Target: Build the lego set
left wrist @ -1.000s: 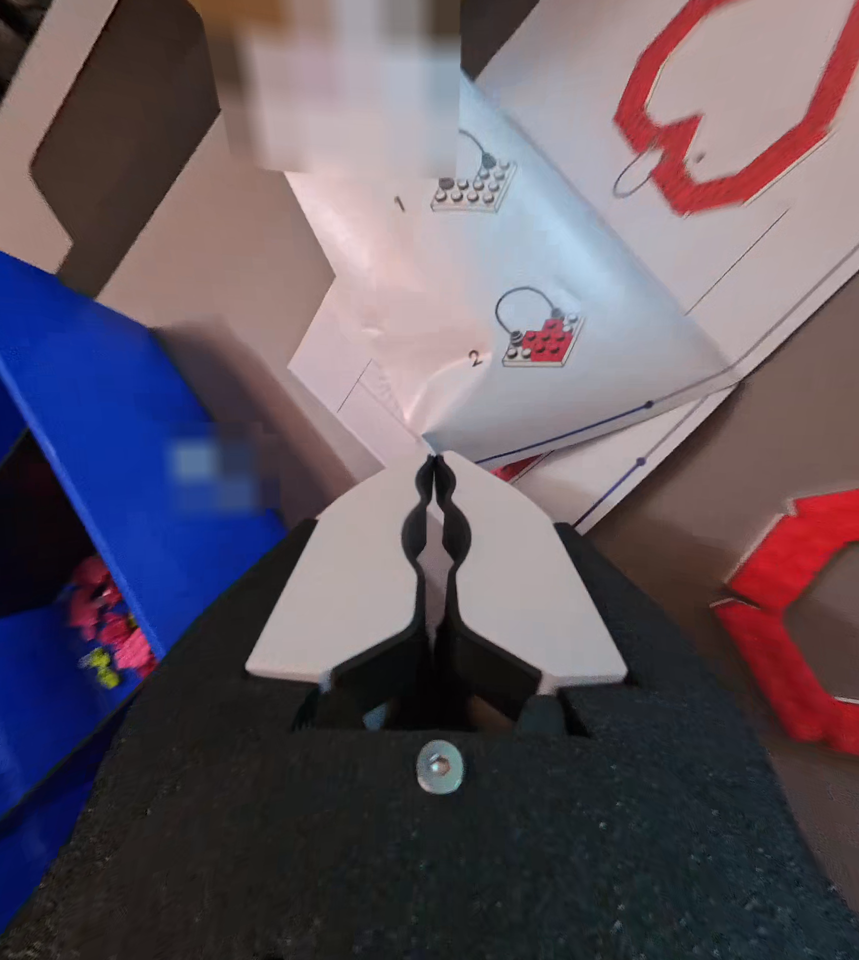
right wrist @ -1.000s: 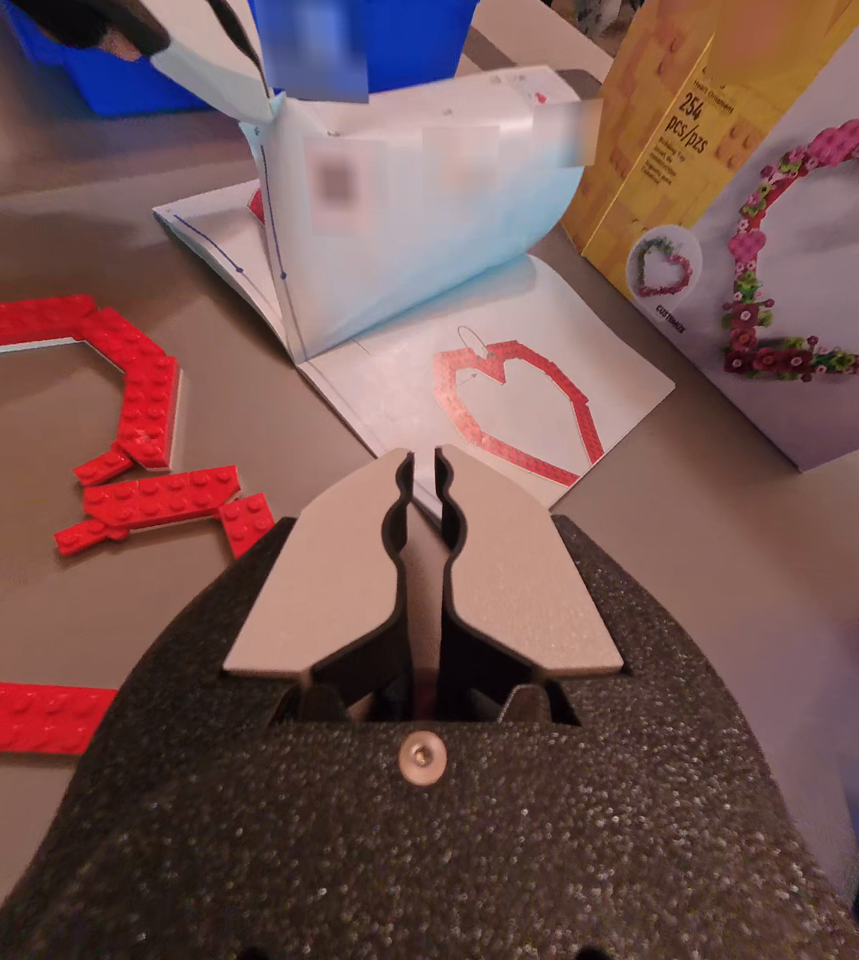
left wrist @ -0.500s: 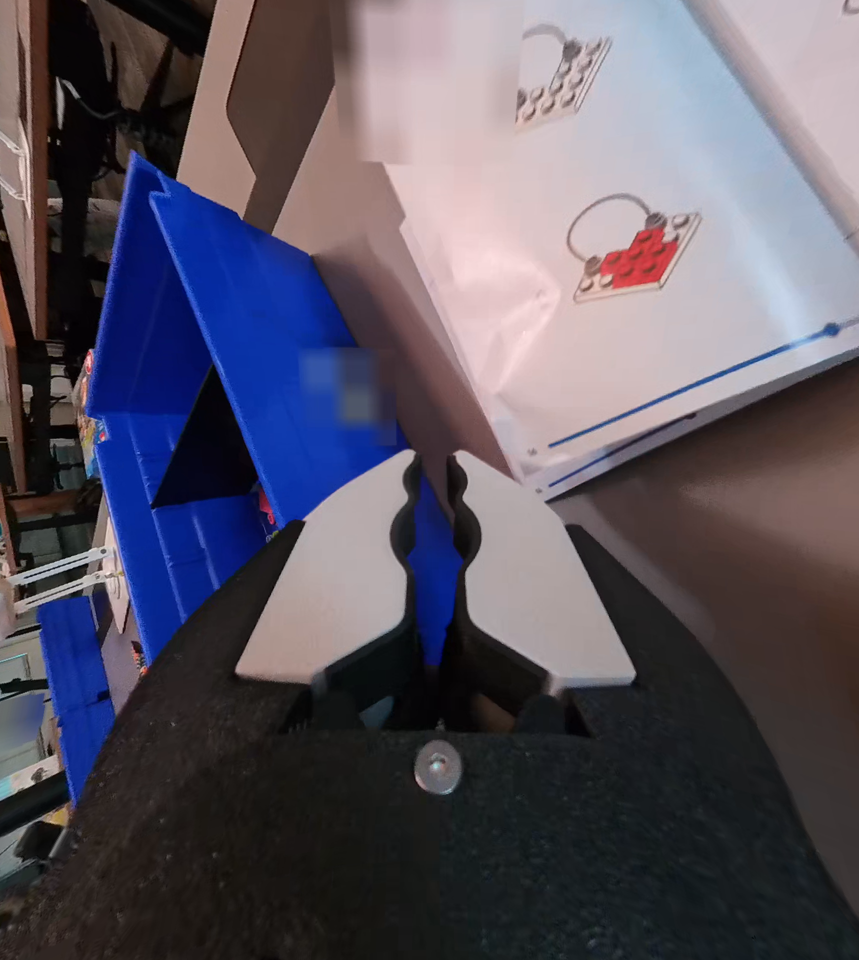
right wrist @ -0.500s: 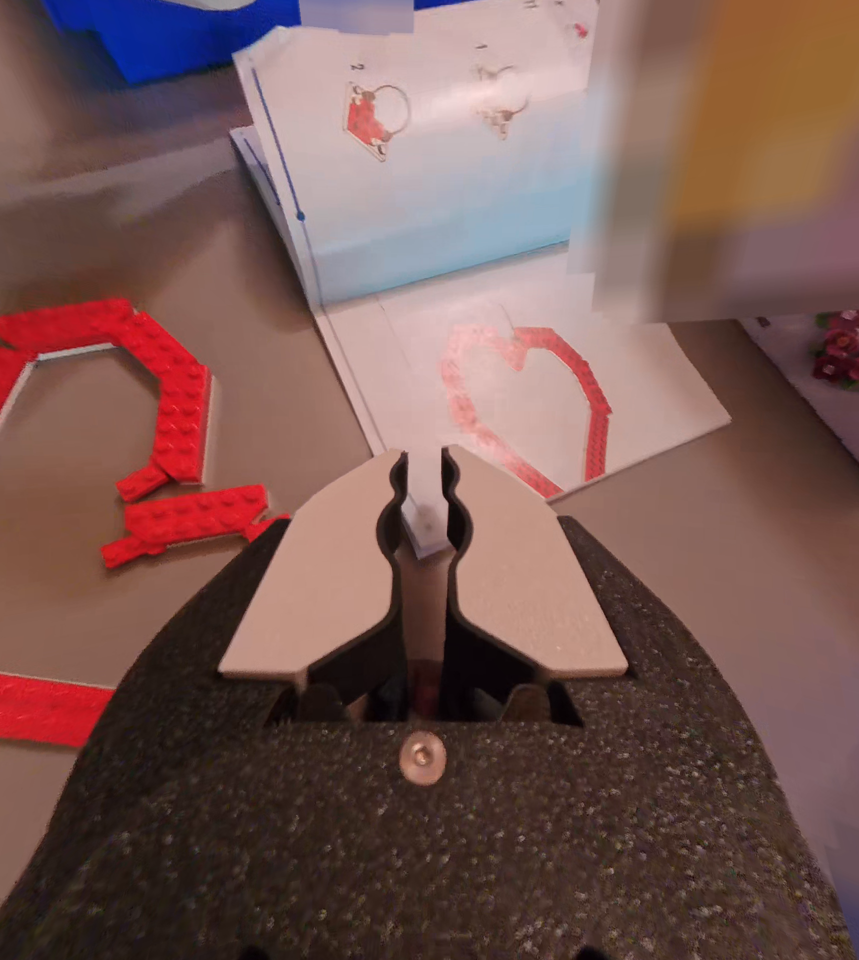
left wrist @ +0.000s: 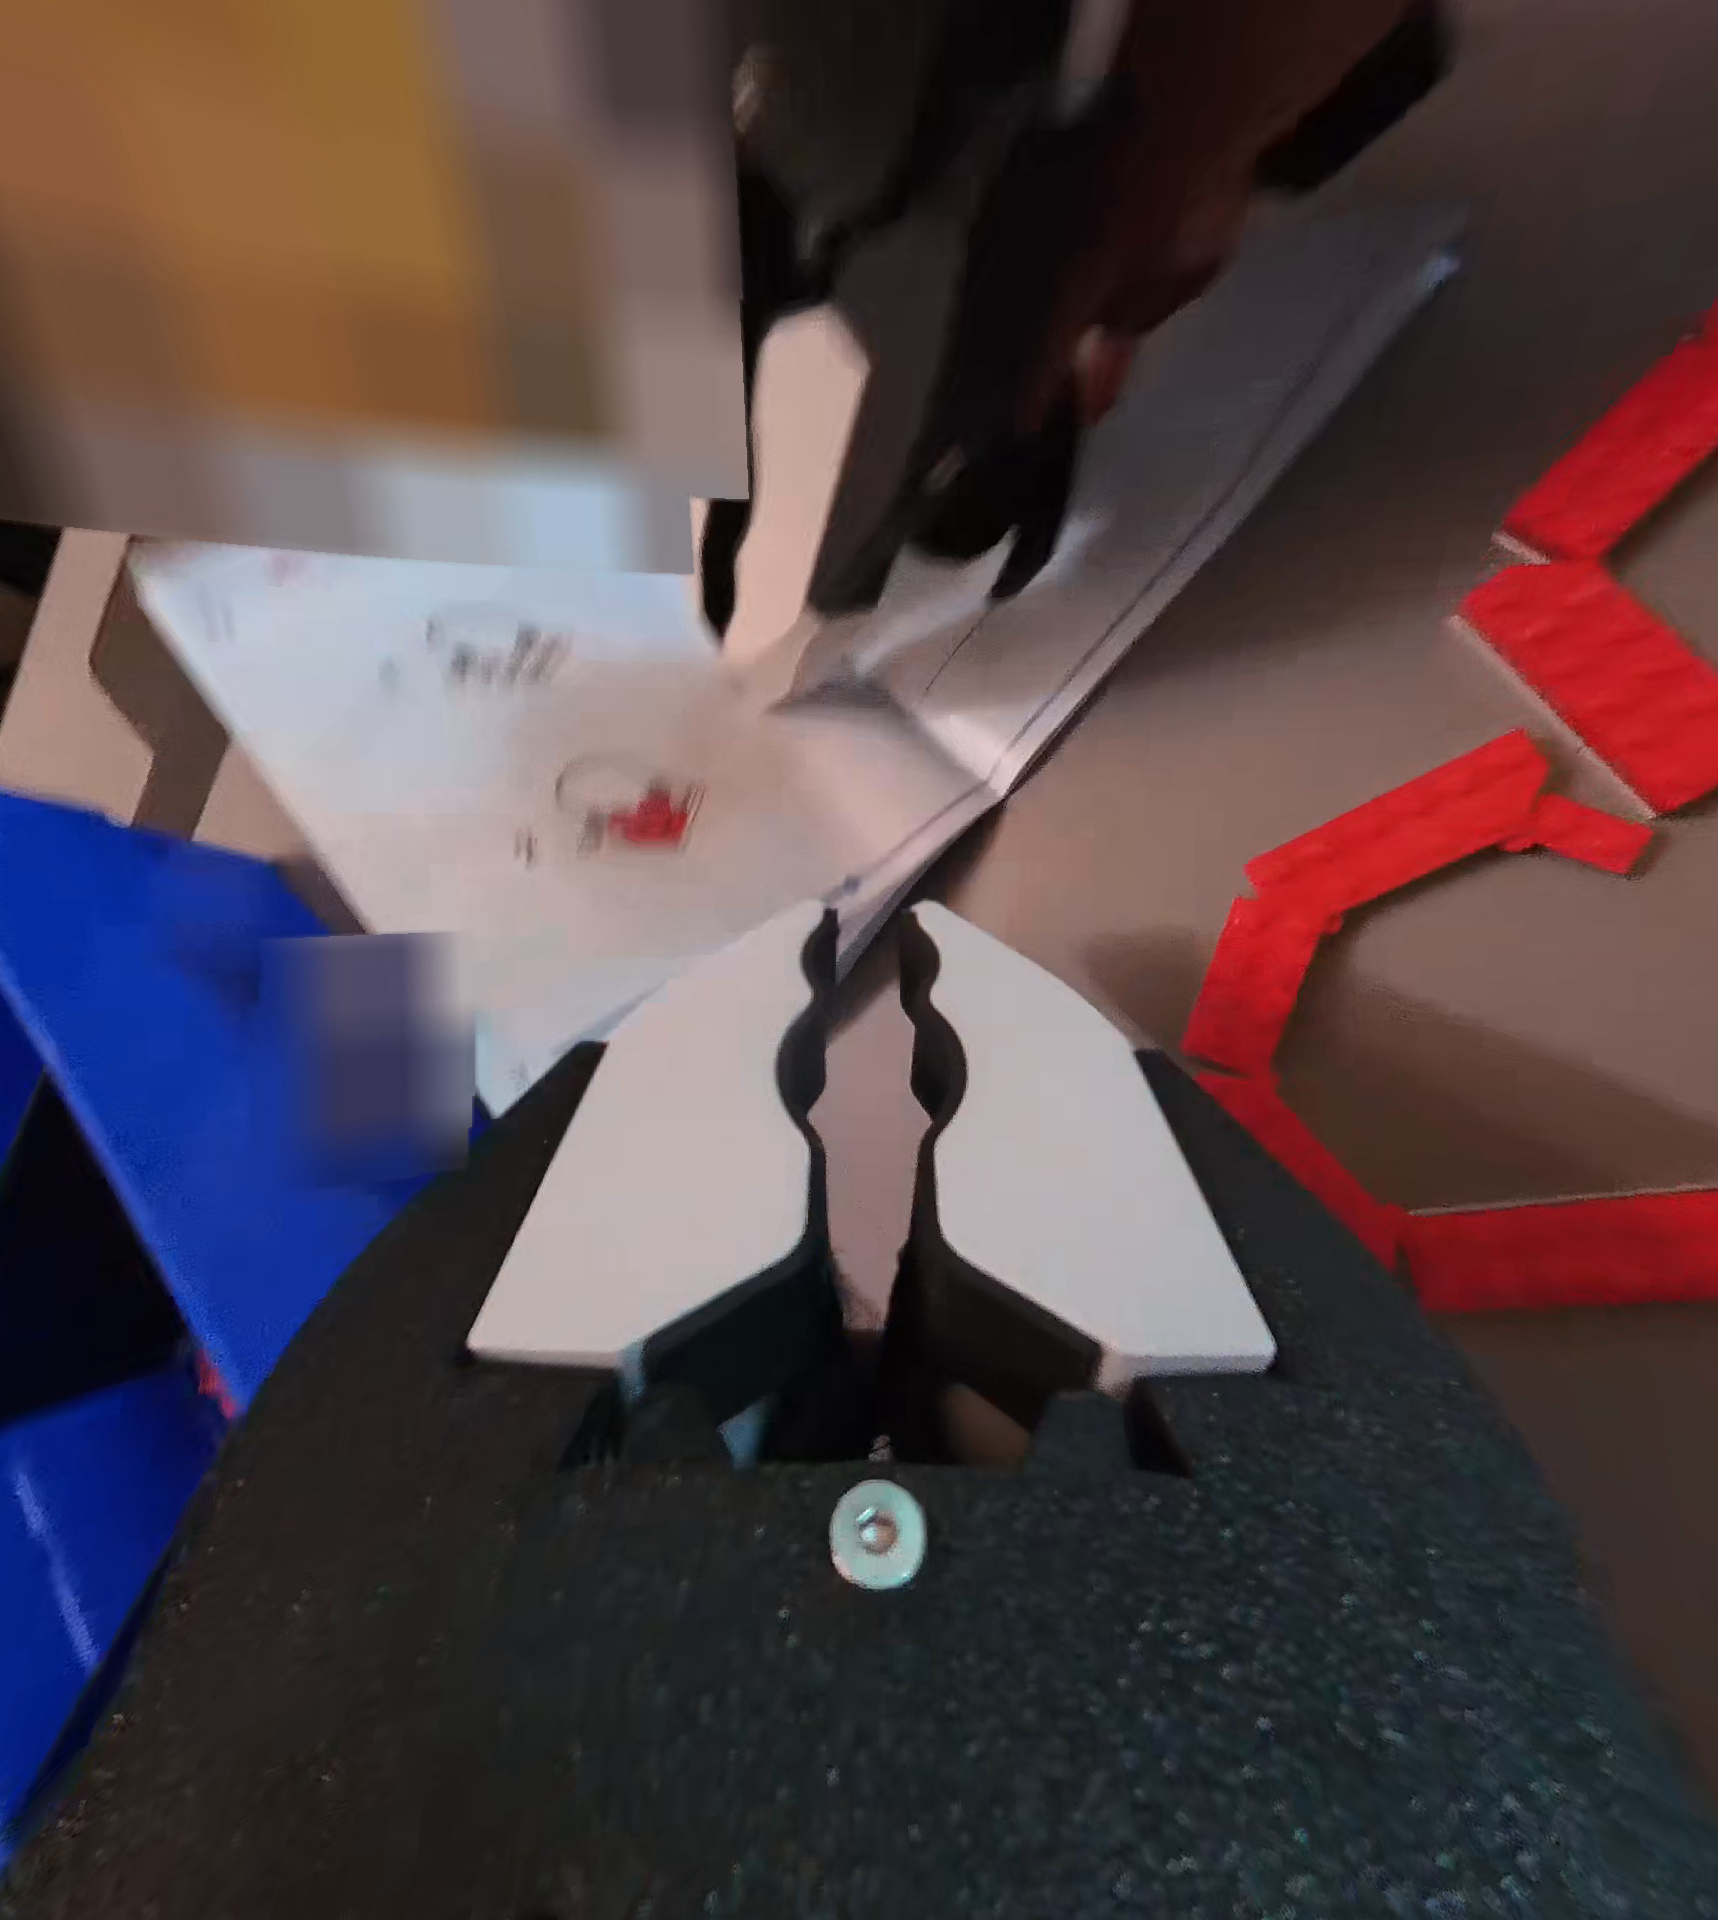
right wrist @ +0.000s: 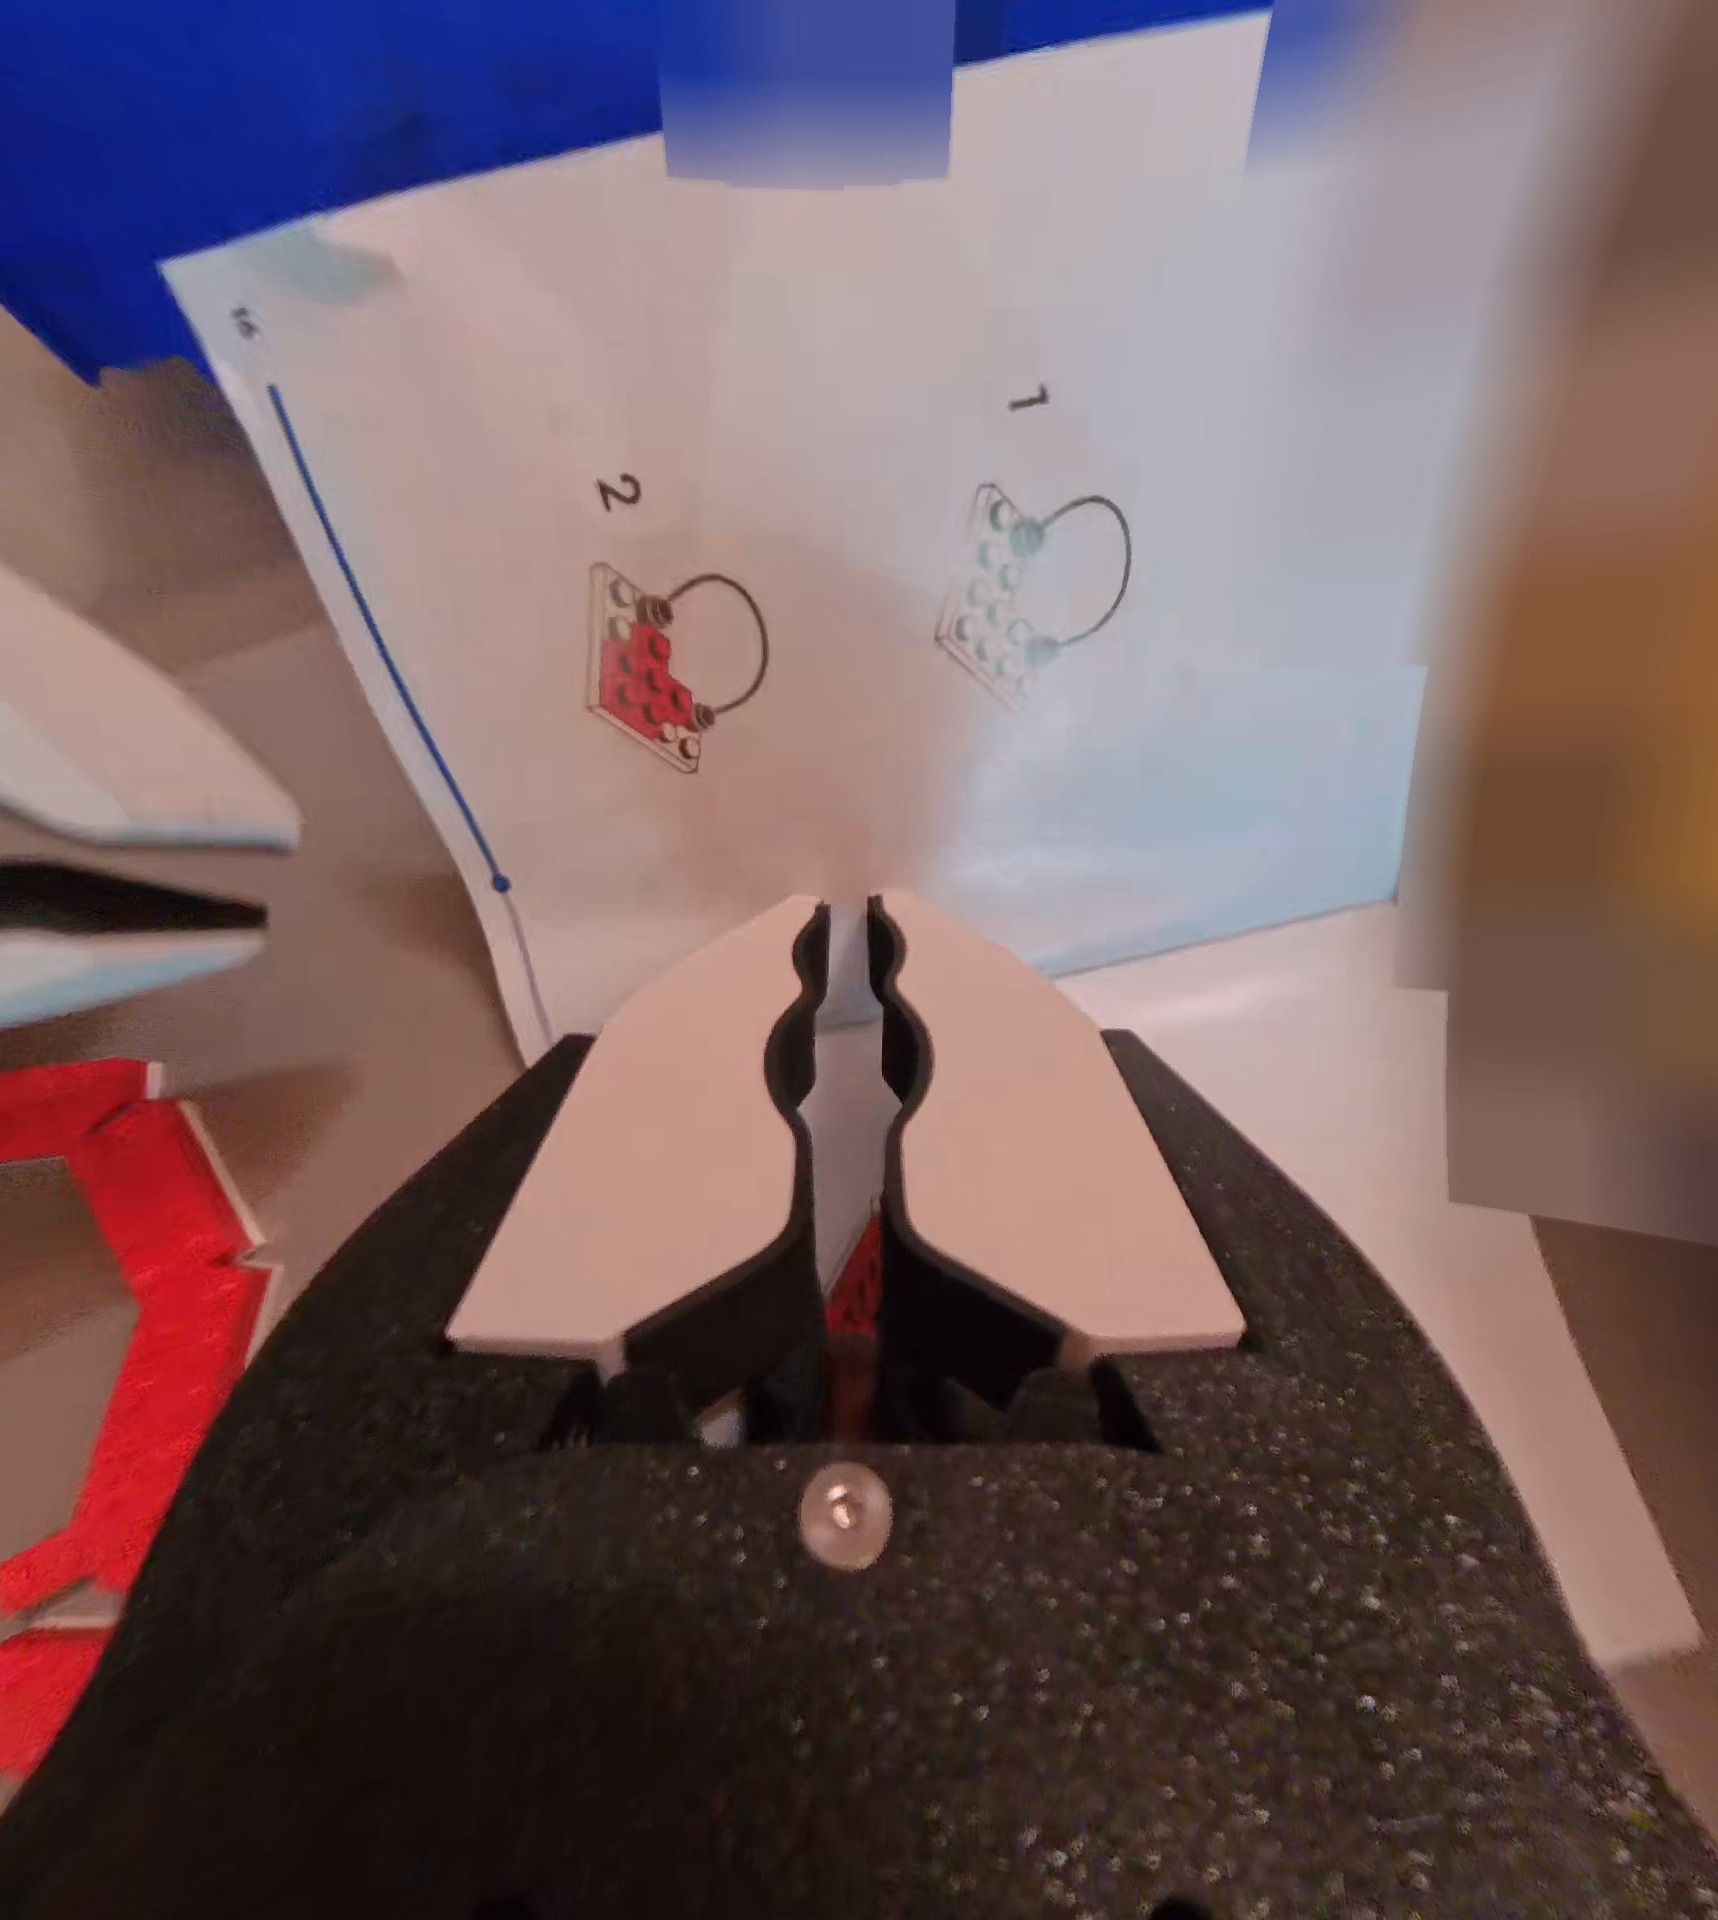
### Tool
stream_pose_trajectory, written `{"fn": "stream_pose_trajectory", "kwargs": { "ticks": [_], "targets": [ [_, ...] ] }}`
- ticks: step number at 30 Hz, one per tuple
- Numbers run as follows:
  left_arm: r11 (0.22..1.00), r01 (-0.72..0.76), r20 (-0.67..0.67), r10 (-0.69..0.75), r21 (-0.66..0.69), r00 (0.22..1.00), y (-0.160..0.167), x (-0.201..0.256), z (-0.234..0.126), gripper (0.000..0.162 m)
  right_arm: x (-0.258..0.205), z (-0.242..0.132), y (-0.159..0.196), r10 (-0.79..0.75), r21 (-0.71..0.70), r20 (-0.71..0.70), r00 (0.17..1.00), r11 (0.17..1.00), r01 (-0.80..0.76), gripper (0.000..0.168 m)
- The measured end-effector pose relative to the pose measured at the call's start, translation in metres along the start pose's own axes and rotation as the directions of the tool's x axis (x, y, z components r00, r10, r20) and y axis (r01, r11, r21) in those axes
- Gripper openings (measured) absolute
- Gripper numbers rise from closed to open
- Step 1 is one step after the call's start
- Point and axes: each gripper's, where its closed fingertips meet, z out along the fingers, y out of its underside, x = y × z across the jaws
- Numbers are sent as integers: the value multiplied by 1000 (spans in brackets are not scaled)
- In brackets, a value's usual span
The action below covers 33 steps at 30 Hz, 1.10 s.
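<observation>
We were consulting the white paper instruction booklet (right wrist: 834,582) lying open on the brown desk (left wrist: 1457,1091). Both our hand-held grippers, left (left wrist: 865,920) and right (right wrist: 847,906), were slightly parted and empty. The red brick heart frame (left wrist: 1354,904) lay beside the booklet; next we needed the pictured plate.

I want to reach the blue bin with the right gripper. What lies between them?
In the right wrist view, a raised page of the instruction booklet stands between the right gripper and the blue bin, blocking a straight path.

A matte grey-brown worktop (left wrist: 1520,1049) fills the scene, with soft light glare on its surface. A cut-out notch (left wrist: 122,665) shows at its far edge.
</observation>
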Motion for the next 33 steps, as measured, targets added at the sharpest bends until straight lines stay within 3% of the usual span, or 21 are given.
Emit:
{"fn": "stream_pose_trajectory", "kwargs": {
  "ticks": [7, 13, 17, 20, 24, 27, 30, 33],
  "targets": [
    [978, -199, 13, 198, 67, 980, -10, 2, 51, 3, -8, 15, 6, 165, -34, 223, 961, 986, -161, 0],
    [992, -128, -81, 128, 7, 988, -6, 3, 67, 0, -8, 13, 5, 393, -125, 390, 833, 919, -375, 1],
    [984, -171, -91, 167, -39, 982, -6, 3, 67, 0, -23, 6, -5, 524, -166, 483, 702, 842, -514, 16],
    [976, -211, -83, 206, -55, 975, -6, 3, 67, 0, -23, 9, 6, 589, -207, 423, 688, 803, -559, 0],
    [968, -247, -91, 242, -49, 966, -6, 3, 67, 0, -8, 13, 3, 633, -190, 394, 667, 766, -614, 0],
    [974, -224, -99, 218, -48, 971, -6, 3, 67, 0, 37, 19, -1, 645, -55, 237, 727, 756, -652, 0],
    [976, -212, -101, 205, -57, 973, -6, 3, 68, 0, 86, 17, 1, 561, 98, 7, 828, 823, -559, 0],
    [973, -218, -95, 210, -76, 973, -6, 3, 68, 0, 96, 16, 2, 488, 105, -71, 870, 871, -480, 0]
  ]
}}
